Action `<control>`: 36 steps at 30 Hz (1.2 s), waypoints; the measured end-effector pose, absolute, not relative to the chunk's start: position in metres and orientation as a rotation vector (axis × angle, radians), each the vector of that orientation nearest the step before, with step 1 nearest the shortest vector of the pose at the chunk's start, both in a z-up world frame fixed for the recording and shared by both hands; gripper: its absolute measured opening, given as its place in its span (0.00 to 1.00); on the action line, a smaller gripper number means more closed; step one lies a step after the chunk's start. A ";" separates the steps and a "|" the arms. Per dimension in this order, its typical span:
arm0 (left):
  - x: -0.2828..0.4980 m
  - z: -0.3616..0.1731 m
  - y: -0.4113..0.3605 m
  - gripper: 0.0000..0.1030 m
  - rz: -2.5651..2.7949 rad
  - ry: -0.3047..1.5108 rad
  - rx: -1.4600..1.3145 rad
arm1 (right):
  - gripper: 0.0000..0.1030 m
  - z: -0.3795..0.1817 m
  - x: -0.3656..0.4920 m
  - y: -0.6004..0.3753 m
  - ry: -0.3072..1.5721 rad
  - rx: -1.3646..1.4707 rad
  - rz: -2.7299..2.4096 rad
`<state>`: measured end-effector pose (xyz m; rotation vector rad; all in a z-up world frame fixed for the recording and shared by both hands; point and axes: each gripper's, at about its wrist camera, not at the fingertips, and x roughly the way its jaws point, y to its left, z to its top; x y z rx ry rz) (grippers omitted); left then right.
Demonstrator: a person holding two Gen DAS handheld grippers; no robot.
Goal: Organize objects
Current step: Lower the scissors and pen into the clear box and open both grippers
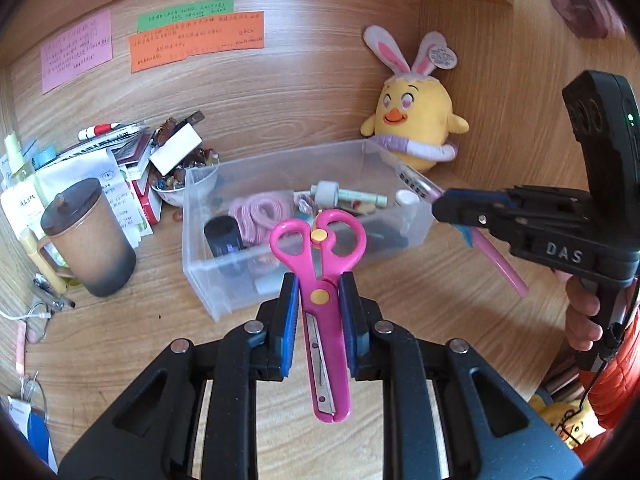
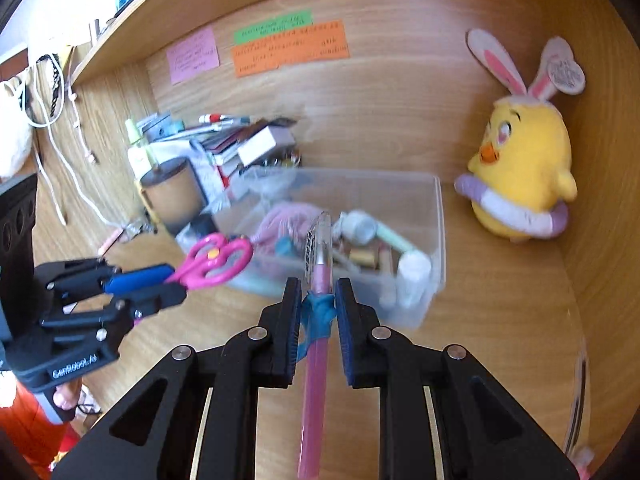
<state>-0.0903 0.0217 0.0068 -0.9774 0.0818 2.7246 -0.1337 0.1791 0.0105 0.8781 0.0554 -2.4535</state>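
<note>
Left gripper (image 1: 319,284) clamping glossy pink plastic scissors (image 1: 320,264), right gripper (image 2: 318,298) pinching slim pink pen (image 2: 314,380), clear plastic bin (image 1: 224,280)

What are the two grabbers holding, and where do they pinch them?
The left gripper pinches the pink scissors at the pivot, handles pointing forward. The right gripper pinches a pink pen at its blue grip near the clear cap.

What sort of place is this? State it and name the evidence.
Probably a home study desk set in a wooden alcove: handwritten sticky notes on the back panel, a pile of stationery and books, and a plush chick in the corner.
</note>
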 end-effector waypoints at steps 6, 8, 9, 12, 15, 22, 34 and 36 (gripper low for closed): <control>-0.122 0.005 0.019 0.19 2.716 0.046 -1.030 | 0.15 0.013 -0.174 0.160 0.107 0.895 -2.464; -0.132 0.004 0.019 0.19 2.708 0.037 -1.046 | 0.15 0.006 -0.187 0.154 0.108 0.930 -2.447; -0.138 0.003 0.018 0.19 2.703 0.029 -1.057 | 0.15 0.002 -0.193 0.150 0.107 0.952 -2.433; -0.150 0.000 0.018 0.19 2.691 0.009 -1.082 | 0.15 -0.010 -0.207 0.141 0.124 0.999 -2.411; -0.159 -0.002 0.018 0.19 2.689 0.004 -1.102 | 0.15 -0.017 -0.214 0.134 0.151 1.015 -2.402; -0.156 0.005 0.023 0.19 2.676 0.033 -1.049 | 0.21 -0.011 -0.212 0.136 0.159 1.021 -2.373; -0.134 0.013 0.010 0.20 2.715 -0.023 -1.007 | 0.33 0.014 -0.171 0.157 0.137 0.907 -2.399; -0.127 0.012 0.008 0.22 2.728 -0.025 -0.993 | 0.38 0.014 -0.163 0.159 0.125 0.895 -2.398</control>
